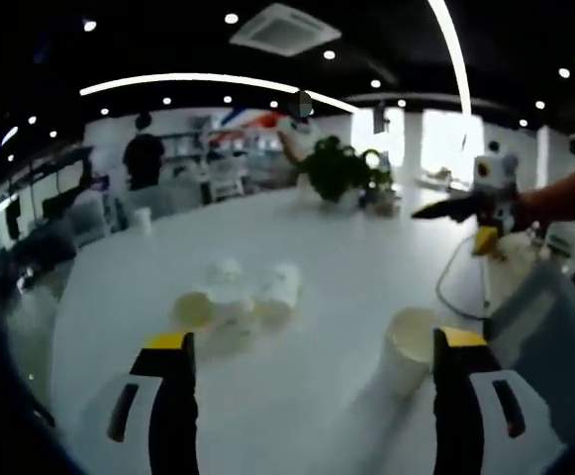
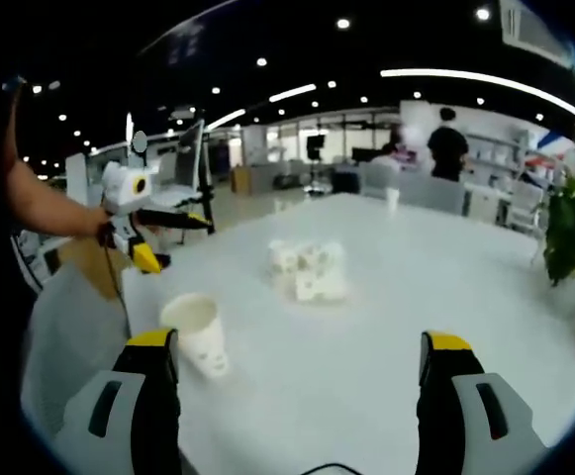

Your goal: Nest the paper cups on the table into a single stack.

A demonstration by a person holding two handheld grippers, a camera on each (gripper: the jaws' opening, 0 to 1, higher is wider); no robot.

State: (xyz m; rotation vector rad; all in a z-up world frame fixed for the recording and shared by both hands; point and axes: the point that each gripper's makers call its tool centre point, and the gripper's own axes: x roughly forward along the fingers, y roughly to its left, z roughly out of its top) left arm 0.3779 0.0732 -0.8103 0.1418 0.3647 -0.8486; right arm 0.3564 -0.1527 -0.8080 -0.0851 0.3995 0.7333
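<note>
Both my grippers, left (image 1: 312, 361) and right (image 2: 302, 361), sit wide open, holding nothing. One cup (image 1: 409, 348) stands upright at lower right of the left gripper view, beside the right jaw. The cup pile (image 2: 309, 270) lies mid-frame on the table (image 2: 445, 267).

The left gripper (image 1: 312, 358) hangs over the white table (image 1: 356, 257) with its two yellow-tipped jaws wide apart and nothing between them. Just beside its right jaw one paper cup (image 1: 410, 346) stands upright, mouth up. Further ahead, near the middle of the table, a cluster of paper cups (image 1: 239, 295) lies on its side, the cups touching each other. At the right edge a person's arm (image 1: 564, 196) holds the right gripper (image 1: 435, 210) above the table. A potted plant (image 1: 338, 170) stands at the far side, and a person in dark clothes (image 1: 144, 150) stands in the background.
</note>
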